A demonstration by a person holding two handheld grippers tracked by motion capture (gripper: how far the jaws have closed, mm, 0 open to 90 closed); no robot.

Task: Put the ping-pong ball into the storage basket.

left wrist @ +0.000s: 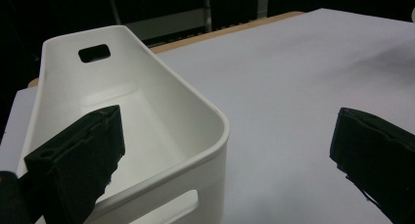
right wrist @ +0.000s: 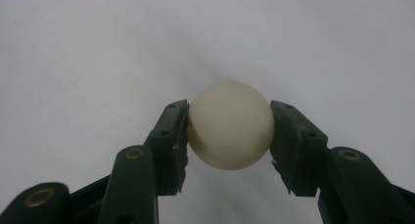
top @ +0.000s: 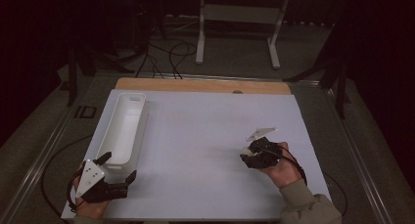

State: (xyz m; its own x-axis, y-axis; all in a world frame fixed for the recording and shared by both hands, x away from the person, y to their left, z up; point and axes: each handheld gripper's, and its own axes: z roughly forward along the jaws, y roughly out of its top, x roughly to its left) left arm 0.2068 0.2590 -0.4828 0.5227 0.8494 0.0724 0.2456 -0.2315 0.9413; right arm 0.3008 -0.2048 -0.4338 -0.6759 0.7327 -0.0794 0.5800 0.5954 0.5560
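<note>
**White ball gripped, bin still to reach**

Cream-white and smooth, the ball (right wrist: pixel 230 125) sits clamped between both pads of the right gripper (right wrist: pixel 230 131), above the pale table sheet (top: pixel 205 136) on its right side. Pickup looks done; carrying it across to the white bin (top: pixel 125 126) at the left seems to remain. The left gripper (left wrist: pixel 227 155) waits with jaws spread wide, empty, straddling the bin's near corner without touching.

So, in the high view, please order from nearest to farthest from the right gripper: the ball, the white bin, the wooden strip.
1. Ball: between the right gripper's pads.
2. Wooden strip: along the table's far edge.
3. White bin: far left, beside the left gripper.
</note>
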